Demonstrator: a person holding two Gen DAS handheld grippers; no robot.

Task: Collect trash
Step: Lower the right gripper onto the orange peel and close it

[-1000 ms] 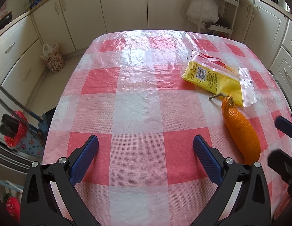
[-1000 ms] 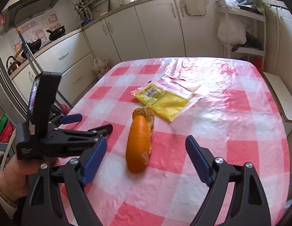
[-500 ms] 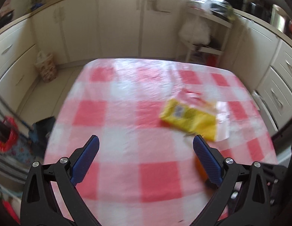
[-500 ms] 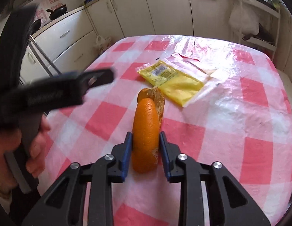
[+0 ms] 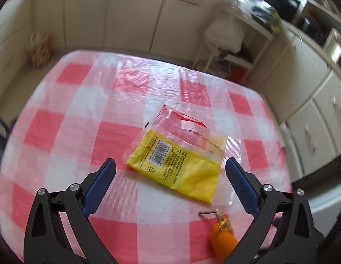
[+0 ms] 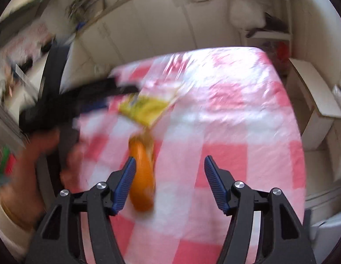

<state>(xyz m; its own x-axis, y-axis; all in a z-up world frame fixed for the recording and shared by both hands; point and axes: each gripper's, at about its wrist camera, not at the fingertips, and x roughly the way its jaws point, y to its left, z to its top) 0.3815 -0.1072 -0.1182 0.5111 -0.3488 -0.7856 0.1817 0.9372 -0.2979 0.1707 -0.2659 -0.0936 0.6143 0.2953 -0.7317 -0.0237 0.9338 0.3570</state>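
A yellow plastic wrapper [image 5: 179,167] with a clear flap lies on the red-and-white checked table [image 5: 67,114]. My left gripper [image 5: 170,183] is open above the table, its fingers either side of the wrapper's near end, not touching it. An orange peel [image 5: 222,237] lies at the lower right. In the blurred right wrist view the peel [image 6: 142,176] lies next to the left finger of my open right gripper [image 6: 168,180]. The wrapper [image 6: 146,110] lies beyond it. The left gripper's black body [image 6: 67,101] and the hand holding it show at the left.
Cream kitchen cabinets [image 5: 117,15] run behind the table and along the right side [image 5: 313,132]. A white shelf rack with a white bag [image 5: 225,37] stands past the far right corner. A small patterned bag [image 5: 39,48] sits on the floor at the far left.
My right gripper was shut on the orange peel half a second ago and is now open, the peel beside its left finger. My left gripper has moved right and forward over the wrapper.
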